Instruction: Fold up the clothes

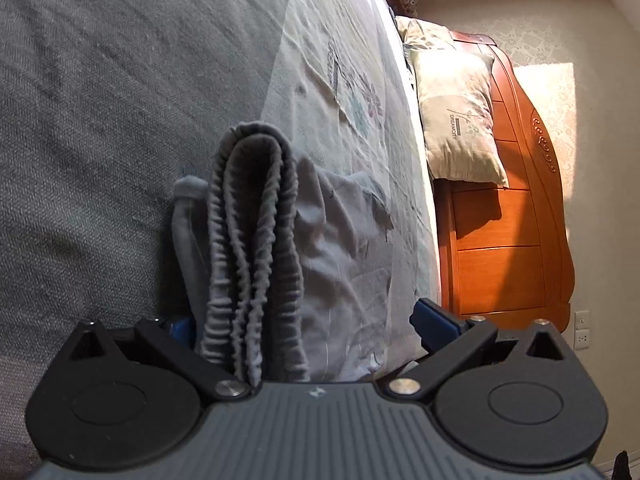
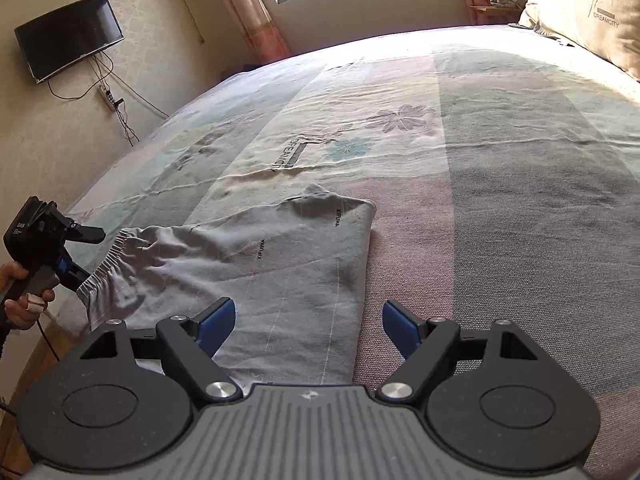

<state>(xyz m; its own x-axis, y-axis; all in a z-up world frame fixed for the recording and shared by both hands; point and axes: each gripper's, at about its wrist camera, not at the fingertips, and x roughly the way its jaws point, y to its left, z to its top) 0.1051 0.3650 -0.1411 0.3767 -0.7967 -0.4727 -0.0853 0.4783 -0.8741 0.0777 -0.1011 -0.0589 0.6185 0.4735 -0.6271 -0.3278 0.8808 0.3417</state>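
Right tongs apart, empty, over near edge of grey shorts on bed. Left tongs apart around bunched waistband, not clamped. Shorts folded once lengthwise; further folds apparently left.

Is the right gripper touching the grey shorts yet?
Cannot tell. In the right wrist view the right gripper stands open over the grey shorts; no gap or contact shows.

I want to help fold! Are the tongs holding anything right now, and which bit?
The right tongs stand open above the grey shorts, holding nothing. The left tongs are open around the shorts' elastic waistband, not pinching it.
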